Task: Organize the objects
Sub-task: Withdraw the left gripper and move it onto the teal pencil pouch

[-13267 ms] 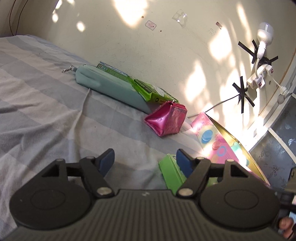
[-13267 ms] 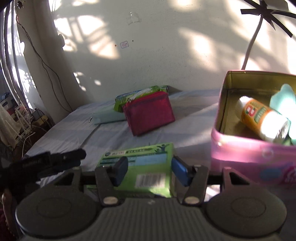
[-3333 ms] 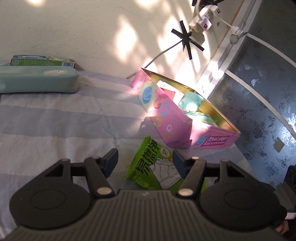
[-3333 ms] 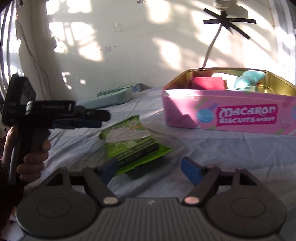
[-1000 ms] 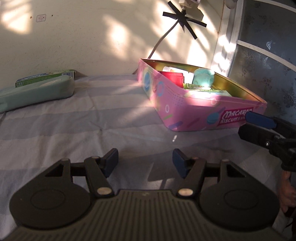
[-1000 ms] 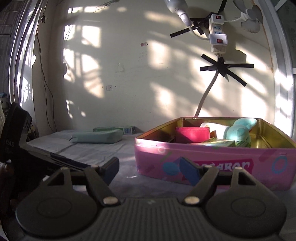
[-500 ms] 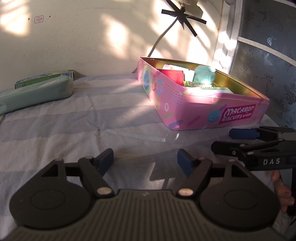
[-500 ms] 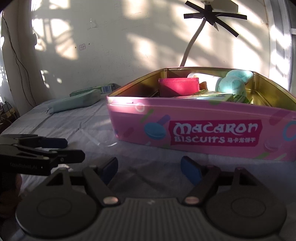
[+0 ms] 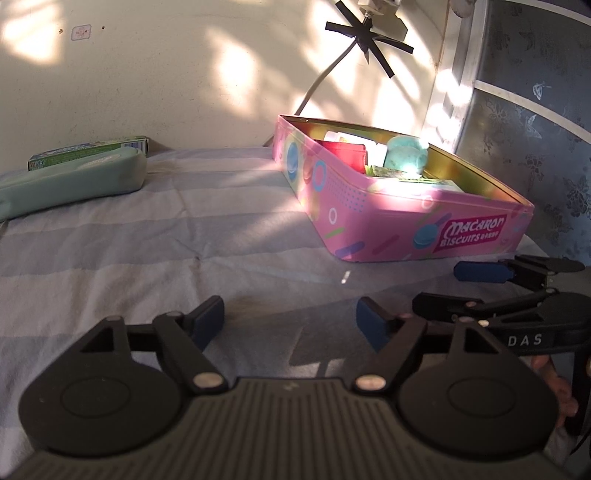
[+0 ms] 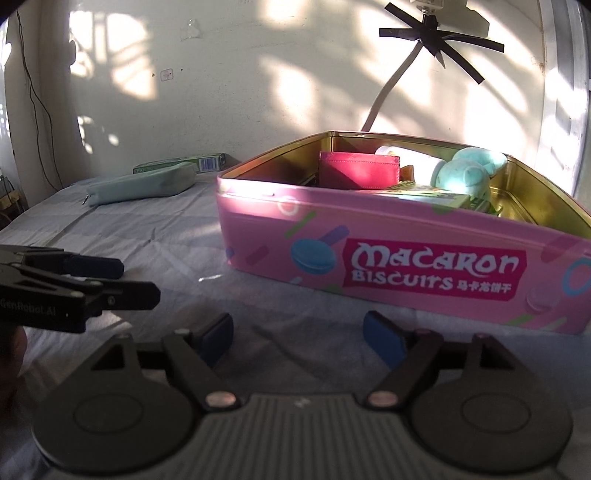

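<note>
A pink "Macaron Biscuits" tin [image 9: 369, 221] [image 10: 406, 236] stands open on the striped bed sheet. Inside it are a red wallet [image 10: 358, 171], a teal plush toy [image 10: 465, 170], a white bottle [image 10: 402, 155] and green packets [image 10: 424, 194]. A teal pencil case [image 9: 74, 181] and a green box [image 9: 92, 149] lie by the far wall. My left gripper [image 9: 290, 317] hovers over bare sheet, its jaws opening with nothing between them. My right gripper [image 10: 299, 330] sits just before the tin's front wall, its jaws opening slightly, also with nothing between them. Each gripper shows in the other's view, the right [image 9: 454, 288] and the left [image 10: 125, 280].
A cream wall [image 9: 184, 74] backs the bed, with a cable taped to it [image 10: 424, 26]. A patterned grey panel [image 9: 535, 129] rises right of the tin. Bare sheet [image 9: 184, 240] stretches between the tin and the pencil case. A person's hand [image 9: 554, 387] holds the right gripper.
The left jaws have spread wider over the sheet. The right gripper has dipped and moved in close to the tin's front wall. The green snack packet seen earlier is off the sheet.
</note>
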Available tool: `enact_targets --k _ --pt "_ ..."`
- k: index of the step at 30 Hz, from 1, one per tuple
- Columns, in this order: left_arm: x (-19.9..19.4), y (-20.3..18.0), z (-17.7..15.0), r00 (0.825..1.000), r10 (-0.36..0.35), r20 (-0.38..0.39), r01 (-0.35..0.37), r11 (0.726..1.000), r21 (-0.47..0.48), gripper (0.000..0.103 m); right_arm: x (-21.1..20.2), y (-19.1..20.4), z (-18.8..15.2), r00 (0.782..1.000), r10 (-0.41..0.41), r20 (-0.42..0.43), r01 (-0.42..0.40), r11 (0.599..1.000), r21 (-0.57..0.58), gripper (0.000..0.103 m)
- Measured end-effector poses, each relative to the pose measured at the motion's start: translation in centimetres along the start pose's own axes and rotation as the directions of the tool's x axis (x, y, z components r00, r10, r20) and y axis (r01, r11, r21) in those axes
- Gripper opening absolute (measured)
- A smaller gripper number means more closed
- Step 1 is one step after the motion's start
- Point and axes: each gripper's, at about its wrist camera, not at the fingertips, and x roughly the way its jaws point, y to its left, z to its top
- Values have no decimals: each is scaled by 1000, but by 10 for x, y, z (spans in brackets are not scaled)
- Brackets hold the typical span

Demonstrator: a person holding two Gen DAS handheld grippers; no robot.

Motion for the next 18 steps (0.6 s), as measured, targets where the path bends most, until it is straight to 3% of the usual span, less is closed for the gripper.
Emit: enact_targets --k 8,10,15,18 --pt "-3 8 1 1000 -18 -1 18 999 -36 81 0 3 1 1000 3 4 -3 1000 -14 79" --pt "-6 18 2 999 -34 -4 33 997 -68 81 -2 8 2 999 48 18 -47 998 -29 77" --pt "-19 66 6 997 73 -24 -75 990 -121 81 15 45 14 976 218 -26 -219 972 -90 76" --pt "-36 115 12 985 171 -23 -172 964 -205 81 36 85 26 956 285 -64 -291 943 -158 76"
